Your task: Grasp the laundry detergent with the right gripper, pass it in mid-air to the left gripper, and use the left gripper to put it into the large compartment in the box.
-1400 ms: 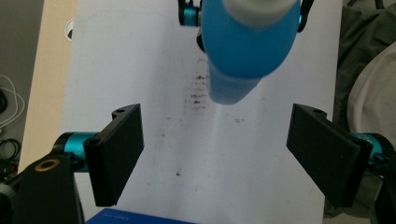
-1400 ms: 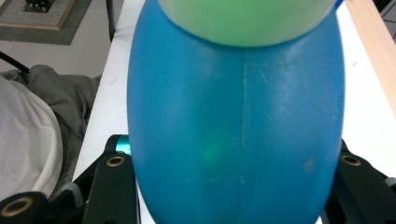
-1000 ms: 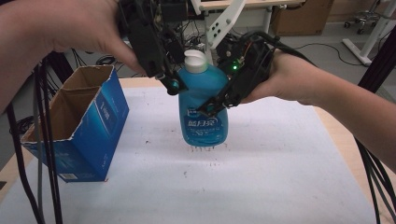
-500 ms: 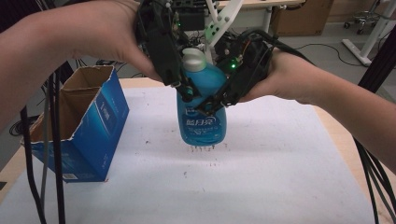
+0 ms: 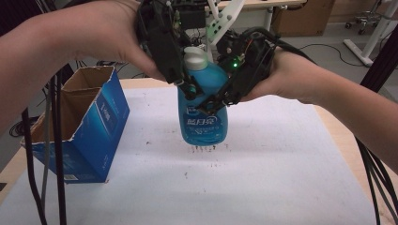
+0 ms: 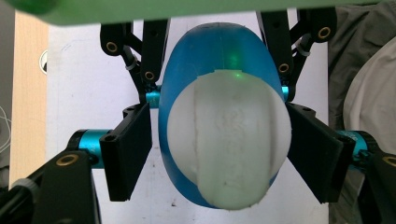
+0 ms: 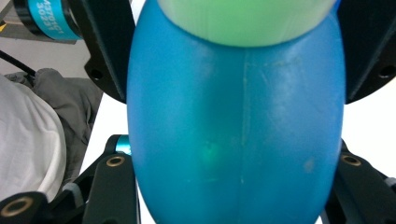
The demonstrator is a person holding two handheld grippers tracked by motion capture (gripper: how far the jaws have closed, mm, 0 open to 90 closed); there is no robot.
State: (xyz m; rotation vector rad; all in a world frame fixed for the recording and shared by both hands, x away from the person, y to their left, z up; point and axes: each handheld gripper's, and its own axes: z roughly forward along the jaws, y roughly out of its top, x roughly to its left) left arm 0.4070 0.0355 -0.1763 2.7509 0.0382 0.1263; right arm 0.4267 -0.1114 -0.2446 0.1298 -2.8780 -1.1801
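The right gripper [image 5: 220, 96] clamps the smooth, oval-bodied blue plastic bottle [image 5: 202, 117], held upright above the middle of the white-covered tabletop [image 5: 263, 178]. The left gripper [image 6: 219, 154] has just been closing; its flat black pads flank the ribbed, rounded white cap [image 6: 229, 144], the right one touching. A torn blue cardboard box [image 5: 87, 126] stands open near the left edge.

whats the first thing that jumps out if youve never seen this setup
The blue bottle with its white cap stands upright mid-table on the white mat, with both grippers crowded on it. The right gripper clamps its body from the right, while the left gripper sits over the top, its jaws just closing in on either side of the cap. At the left edge of the table stands an open blue cardboard box.
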